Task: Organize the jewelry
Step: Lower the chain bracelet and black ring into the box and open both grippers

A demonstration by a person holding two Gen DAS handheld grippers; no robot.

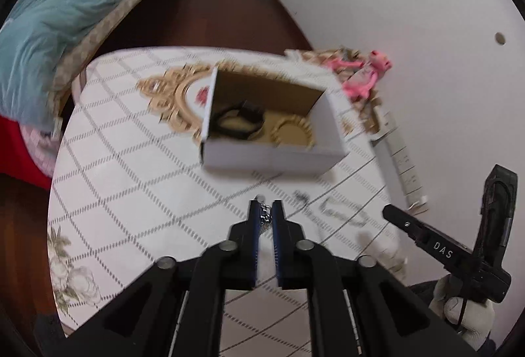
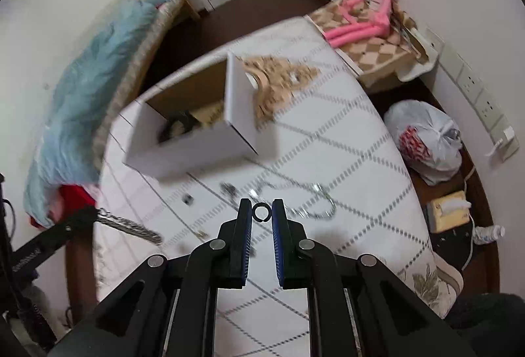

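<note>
My left gripper (image 1: 265, 209) is shut on a silver chain (image 1: 266, 215), lifted above the white patterned table (image 1: 131, 179). In the right wrist view that chain (image 2: 131, 225) dangles from the left gripper (image 2: 95, 213) at the table's left edge. My right gripper (image 2: 261, 209) is shut on a small black ring (image 2: 261, 212) above the table (image 2: 344, 192). An open white cardboard box (image 1: 272, 156) stands farther back, holding a black bracelet (image 1: 239, 120) and a round gold piece (image 1: 292, 135). A thin silver necklace (image 2: 295, 192) lies loose just beyond the ring, also visible as the necklace (image 1: 341, 214).
A carved gold frame (image 1: 170, 94) lies behind the box. A pink plush toy (image 2: 370, 12) sits on a checked stand beyond the table. A bed with a blue blanket (image 1: 65, 15) is at left. A tied plastic bag (image 2: 426, 143) and tissue box (image 2: 449, 212) lie on the floor at right.
</note>
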